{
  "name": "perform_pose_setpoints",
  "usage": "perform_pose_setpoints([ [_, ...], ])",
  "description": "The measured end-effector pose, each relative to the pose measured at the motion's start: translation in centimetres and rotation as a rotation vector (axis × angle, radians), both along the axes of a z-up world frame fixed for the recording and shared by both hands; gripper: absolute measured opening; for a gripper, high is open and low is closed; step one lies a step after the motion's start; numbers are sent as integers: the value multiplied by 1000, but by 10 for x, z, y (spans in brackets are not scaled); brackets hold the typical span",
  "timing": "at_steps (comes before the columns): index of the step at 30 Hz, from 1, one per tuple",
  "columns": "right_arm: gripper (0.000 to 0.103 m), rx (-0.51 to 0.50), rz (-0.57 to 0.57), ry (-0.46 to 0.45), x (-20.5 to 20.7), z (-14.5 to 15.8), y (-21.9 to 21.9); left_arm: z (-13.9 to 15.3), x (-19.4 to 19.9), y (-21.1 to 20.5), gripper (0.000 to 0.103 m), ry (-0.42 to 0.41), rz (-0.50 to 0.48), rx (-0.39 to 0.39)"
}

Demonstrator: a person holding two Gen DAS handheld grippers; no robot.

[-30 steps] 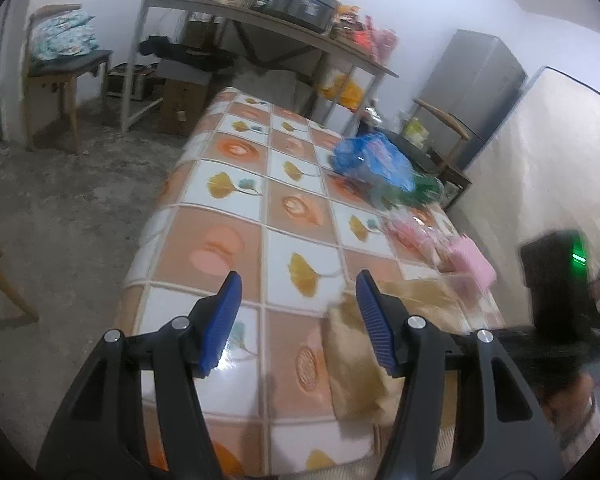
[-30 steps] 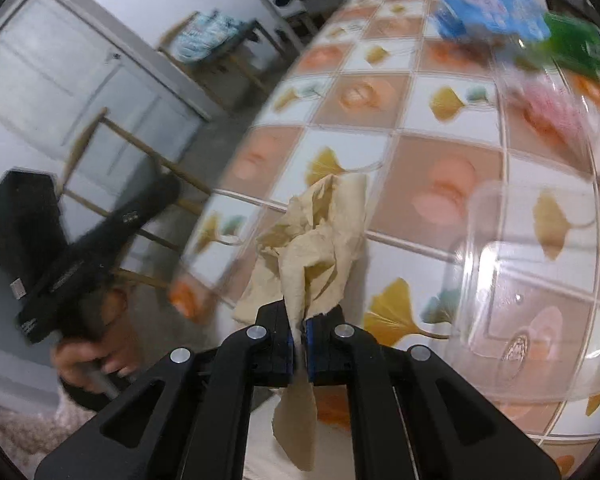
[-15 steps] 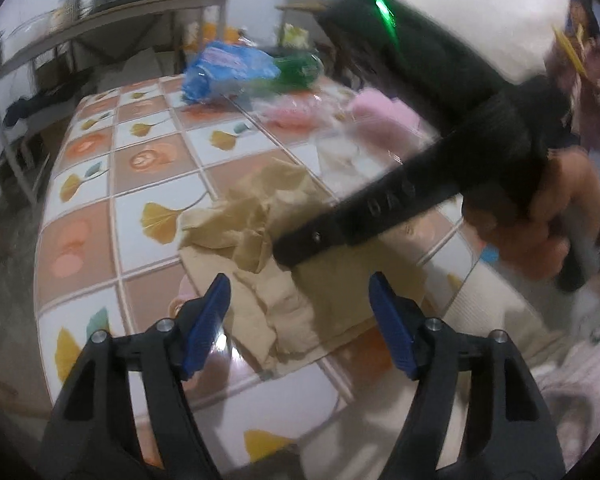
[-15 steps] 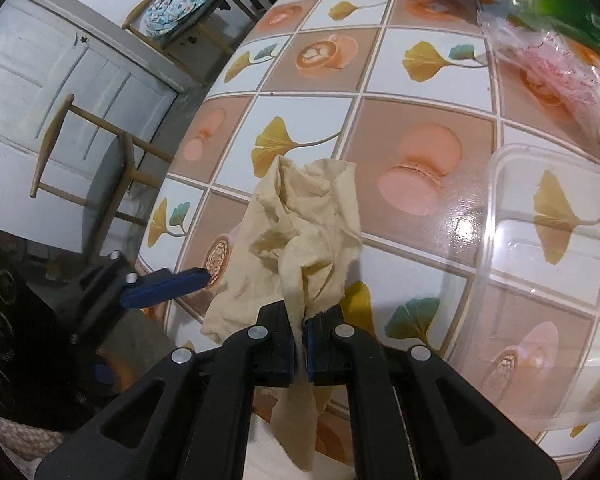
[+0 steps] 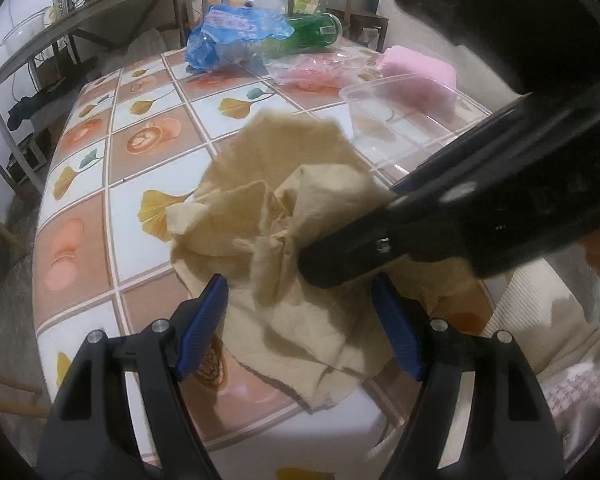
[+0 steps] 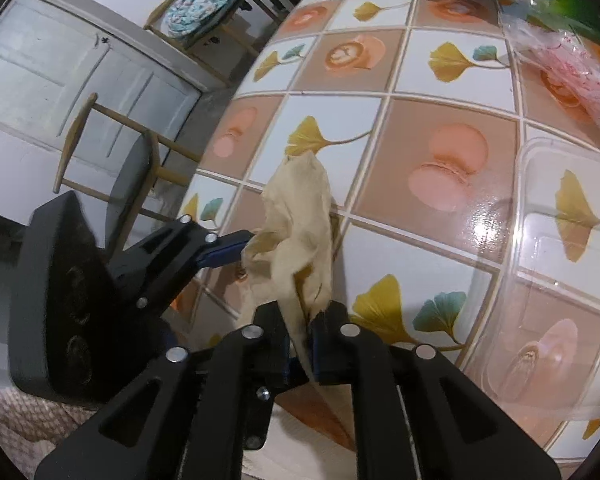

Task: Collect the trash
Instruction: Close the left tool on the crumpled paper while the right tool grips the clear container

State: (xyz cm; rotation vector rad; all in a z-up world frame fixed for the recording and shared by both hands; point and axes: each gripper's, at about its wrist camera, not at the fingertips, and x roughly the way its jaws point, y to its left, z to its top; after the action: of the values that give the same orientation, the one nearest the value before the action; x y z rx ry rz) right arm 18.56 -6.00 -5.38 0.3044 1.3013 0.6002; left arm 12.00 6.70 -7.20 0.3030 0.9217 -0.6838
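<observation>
The crumpled tan paper [image 5: 284, 216] lay near the front edge of the tiled table [image 5: 100, 184], one fold of it standing up between the jaws of the right gripper [image 6: 306, 346], which had just been easing apart and stood only slightly parted with the paper between their tips. The left gripper [image 5: 300, 320] hung over the same paper, its blue pads [image 5: 202, 324] wide apart on either side and gripping nothing. A clear tub [image 5: 400, 120] sat just beyond.
</observation>
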Motion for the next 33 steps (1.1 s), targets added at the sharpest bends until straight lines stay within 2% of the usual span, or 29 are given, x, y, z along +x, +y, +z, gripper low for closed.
perform_pose_setpoints([
  [1, 21, 3, 0, -15, -2, 4, -2, 0, 0, 0, 65, -7, 2, 8],
  [3, 35, 15, -8, -51, -8, 15, -8, -1, -1, -2, 61, -21, 3, 27],
  [10, 45, 37, -108, -206, -41, 63, -57, 1, 6, 0, 44, -24, 38, 27],
  [14, 53, -27, -278, -291, -68, 83, -112, 2, 9, 3, 29, -27, 67, 25],
  [17, 54, -74, -411, -297, -82, 83, -151, 3, 14, 6, 18, -20, 98, 17],
  [20, 54, -184, -563, -278, -93, 73, -187, 4, 19, 11, 11, 8, 133, -5],
  [23, 54, -215, -651, -242, -93, 58, -210, 4, 21, 12, 10, 26, 150, -13],
  [29, 53, -191, -664, -202, -80, 36, -220, 4, 21, 12, 9, 40, 181, -23],
  [33, 41, -196, -630, -172, -65, 23, -214, 3, 20, 12, 9, 46, 201, -36],
])
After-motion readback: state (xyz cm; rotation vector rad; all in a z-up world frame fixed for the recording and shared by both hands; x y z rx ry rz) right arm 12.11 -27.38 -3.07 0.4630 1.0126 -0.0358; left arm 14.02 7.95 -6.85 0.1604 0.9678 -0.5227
